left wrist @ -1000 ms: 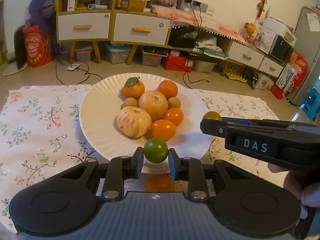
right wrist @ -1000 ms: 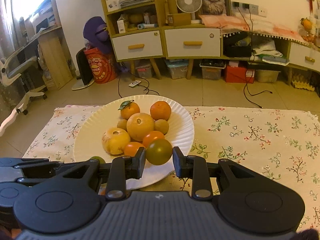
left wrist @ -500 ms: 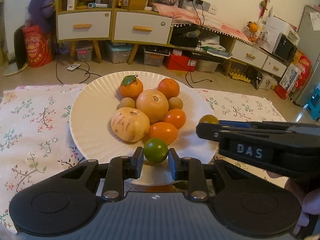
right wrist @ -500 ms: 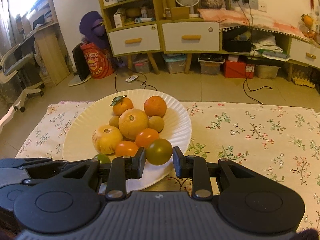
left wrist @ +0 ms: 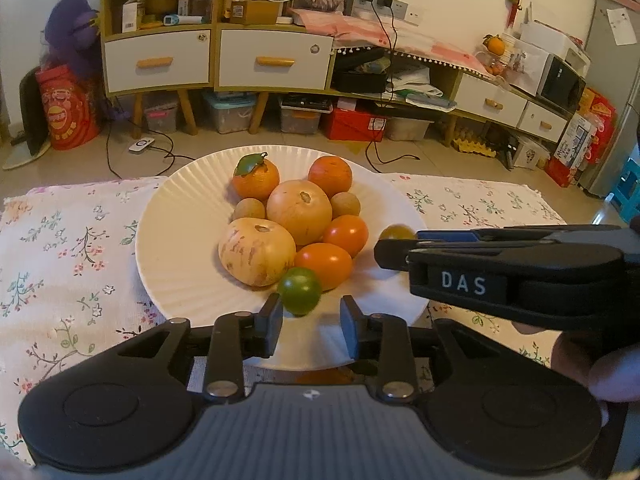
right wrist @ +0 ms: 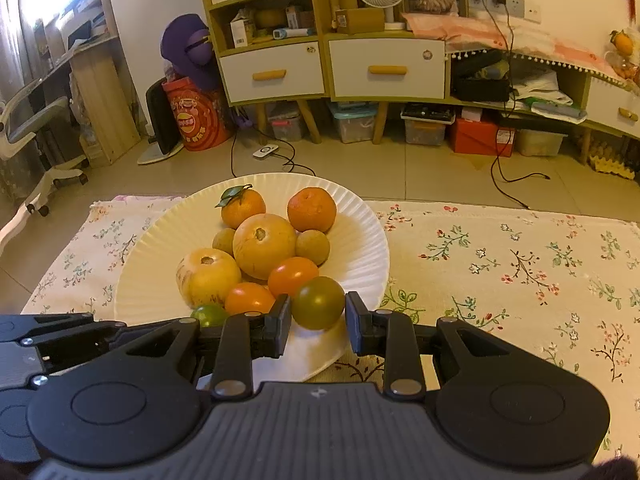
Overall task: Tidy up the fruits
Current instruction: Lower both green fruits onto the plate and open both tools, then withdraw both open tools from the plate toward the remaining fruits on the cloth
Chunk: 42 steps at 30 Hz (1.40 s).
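Observation:
A white paper plate [left wrist: 180, 240] holds two mandarins, two big yellowish fruits, two small brown fruits and two orange tomatoes [left wrist: 325, 265]. A small green tomato [left wrist: 300, 291] lies at the plate's near side against an orange tomato. My left gripper [left wrist: 310, 316] stands around it with its jaws opening; the right pad is clear of the tomato. My right gripper [right wrist: 318, 320] is shut on an olive-green tomato [right wrist: 318, 303] just above the plate's [right wrist: 360, 248] near right rim. In the left wrist view that gripper [left wrist: 400, 248] comes in from the right.
A floral cloth [right wrist: 520, 264] covers the table, with bare cloth to the right of the plate. Something orange [left wrist: 324, 376] shows under the plate's front edge, below my left gripper. Beyond the table's far edge are floor, cables and cabinets [right wrist: 384, 68].
My left gripper's jaws have spread apart and let go of the green tomato, which now rests on the plate. The right gripper keeps its hold and has barely moved.

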Available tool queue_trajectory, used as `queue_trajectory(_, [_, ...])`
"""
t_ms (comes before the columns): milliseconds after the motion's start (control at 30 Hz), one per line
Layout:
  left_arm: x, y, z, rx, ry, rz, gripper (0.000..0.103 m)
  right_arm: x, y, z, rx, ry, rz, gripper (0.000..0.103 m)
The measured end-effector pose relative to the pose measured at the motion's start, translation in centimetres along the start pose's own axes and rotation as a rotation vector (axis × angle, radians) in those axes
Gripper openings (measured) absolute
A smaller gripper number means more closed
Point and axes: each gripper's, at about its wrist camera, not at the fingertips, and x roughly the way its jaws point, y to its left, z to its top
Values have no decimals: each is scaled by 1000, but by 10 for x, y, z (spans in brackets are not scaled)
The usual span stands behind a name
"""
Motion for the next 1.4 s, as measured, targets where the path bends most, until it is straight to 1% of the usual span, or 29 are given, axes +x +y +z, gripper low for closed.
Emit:
queue_trajectory(300, [-8,1,-1,21,11,0,22,-1,1,0,-9,3,-6,26])
queue_trajectory(500, [-13,2,-2,25,8,5,31,-5,3,1,-19,3,-13,29])
queue_trajectory(667, [-17,1,-2,34,2,5,40,-11,3,2,-20,-11,-16,43])
queue_trajectory(733, [-20,2,-2,36,-1,7,45,-13,4,2,-21,-16,-18,54])
queue_trajectory(800, [-23,4,-3,32,-3,10,49,-16,5,2,-23,-21,-19,61])
queue_trajectory(867, [-25,6,-4,25,-2,12,54,-17,5,2,-23,-23,-17,64])
queue_trajectory(933, [-28,10,-5,16,-3,16,60,-18,5,1,-23,-19,-20,71])
queue_trajectory(1067, [-36,17,-6,3,-14,16,64,-20,7,-1,-29,-11,-27,77])
queue_trajectory(1167, [-43,20,-6,-1,-27,20,70,-25,8,-3,-33,-15,-27,81])
queue_trajectory(1233, [-48,22,-7,3,-37,36,76,-28,8,-4,-37,-17,-26,85])
queue_trajectory(1400, [-58,27,-10,12,-40,65,83,-36,9,-7,-49,-21,-29,92])
